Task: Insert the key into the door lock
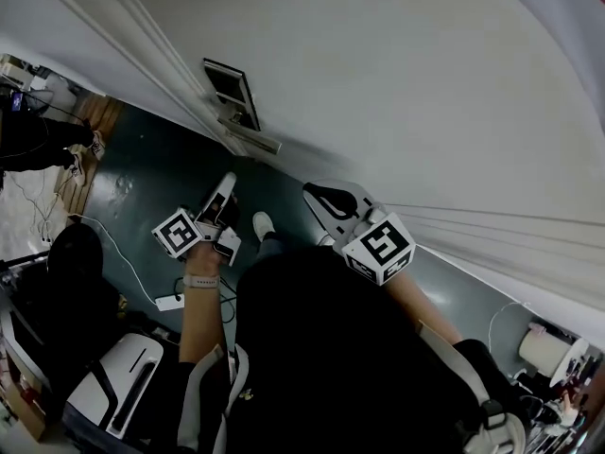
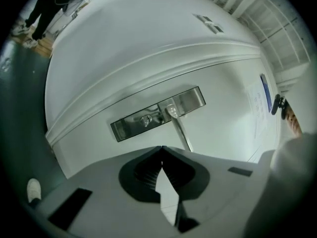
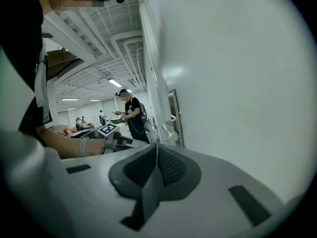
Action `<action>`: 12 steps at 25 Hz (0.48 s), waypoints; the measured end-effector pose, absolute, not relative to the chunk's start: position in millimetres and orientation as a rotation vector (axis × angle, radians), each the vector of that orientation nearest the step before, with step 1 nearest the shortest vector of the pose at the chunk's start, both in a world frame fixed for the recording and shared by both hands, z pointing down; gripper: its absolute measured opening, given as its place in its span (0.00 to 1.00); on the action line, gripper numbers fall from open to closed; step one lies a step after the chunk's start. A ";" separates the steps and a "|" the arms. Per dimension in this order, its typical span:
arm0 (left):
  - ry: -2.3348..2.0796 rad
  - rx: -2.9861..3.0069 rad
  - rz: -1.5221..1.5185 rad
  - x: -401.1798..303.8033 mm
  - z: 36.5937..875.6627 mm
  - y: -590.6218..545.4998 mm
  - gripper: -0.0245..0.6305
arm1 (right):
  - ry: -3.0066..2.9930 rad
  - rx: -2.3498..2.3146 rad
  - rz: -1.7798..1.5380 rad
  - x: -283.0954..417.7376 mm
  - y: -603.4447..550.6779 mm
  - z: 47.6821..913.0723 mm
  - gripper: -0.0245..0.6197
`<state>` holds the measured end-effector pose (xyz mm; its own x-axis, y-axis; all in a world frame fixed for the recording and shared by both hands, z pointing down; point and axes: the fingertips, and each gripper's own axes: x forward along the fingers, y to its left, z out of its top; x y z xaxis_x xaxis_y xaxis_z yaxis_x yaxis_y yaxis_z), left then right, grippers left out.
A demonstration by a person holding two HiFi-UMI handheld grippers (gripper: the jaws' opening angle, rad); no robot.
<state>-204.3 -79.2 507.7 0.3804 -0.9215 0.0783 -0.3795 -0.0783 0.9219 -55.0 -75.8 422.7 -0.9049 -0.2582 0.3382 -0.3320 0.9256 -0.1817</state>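
Steel gives us our landmark: the brushed-metal rectangular lock plate (image 2: 158,114), set in the white panelled door (image 2: 148,43). On this plate sit 2 fittings. One is a small round silver fitting (image 2: 146,120). Just beside it is the root of a slim silver lever handle (image 2: 181,133), which runs out from the plate toward us.

Our white left gripper (image 2: 162,148) points squarely at the plate, close to it but not touching, with the lever's free end just beside its tip. Its 2 jaws meet at the tips, and we see nothing between them.

Our white right gripper (image 3: 157,146) is off to the plate's right, farther from it than the left gripper, and sees the plate almost edge-on. Its jaws are pressed together along their dark ribbed pads, also with nothing between them.

Below the plate lies the dark green floor (image 1: 142,178). A person in black clothes (image 3: 131,114) stands well beyond the plate.
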 end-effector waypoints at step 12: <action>-1.570 1.837 -0.417 -207.6 467.3 -14.6 0.05 | -2.823 0.165 0.277 -86.6 -45.7 408.2 0.07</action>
<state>-207.6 -14.6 467.3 0.2222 -0.9580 0.1814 -0.7416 -0.0453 0.6693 -86.6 -45.7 408.2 -0.9485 -0.0841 0.3053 -0.1419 0.9748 -0.1721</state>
